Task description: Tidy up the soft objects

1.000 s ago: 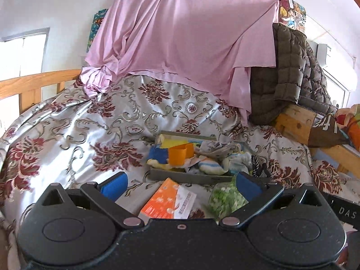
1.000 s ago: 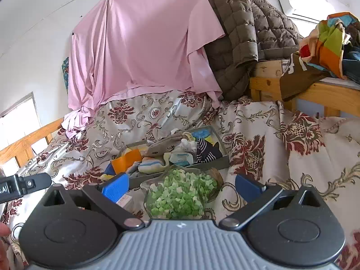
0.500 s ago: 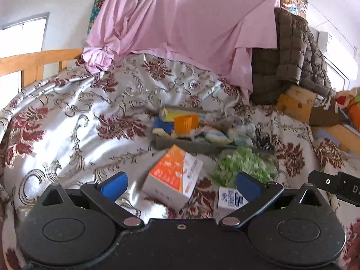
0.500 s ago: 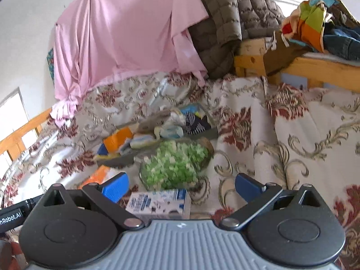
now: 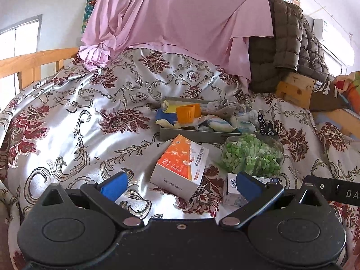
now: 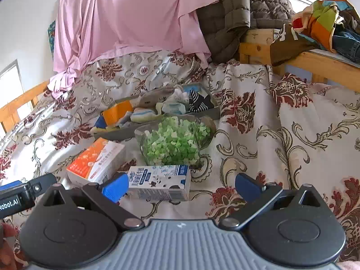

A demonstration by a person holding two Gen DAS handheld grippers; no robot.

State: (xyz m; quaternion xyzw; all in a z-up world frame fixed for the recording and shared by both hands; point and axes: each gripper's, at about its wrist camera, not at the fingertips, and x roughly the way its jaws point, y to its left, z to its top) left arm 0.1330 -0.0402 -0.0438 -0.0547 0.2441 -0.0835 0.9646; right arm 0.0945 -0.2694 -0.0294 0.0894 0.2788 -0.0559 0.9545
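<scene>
Gray tray (image 5: 198, 135) on bedspread (image 5: 67, 121), socks (image 6: 200, 102) heaped inside; lower items buried, hard to ID. Left gripper (image 5: 180, 183) jaws spread, empty, over orange box (image 5: 180, 164). Right gripper (image 6: 180, 185) spread, empty. Blue-white carton (image 6: 159, 182) whole in right view only; left view half-hides it.

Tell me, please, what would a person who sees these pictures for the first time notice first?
The eye goes first to the large pink sheet hanging behind the bed, above the shiny floral bedspread. Next comes the clear bag of bright green pieces in the middle of the bed, with an orange and white box to its left. Just behind them a grey tray is heaped with socks and small cloths.
</scene>
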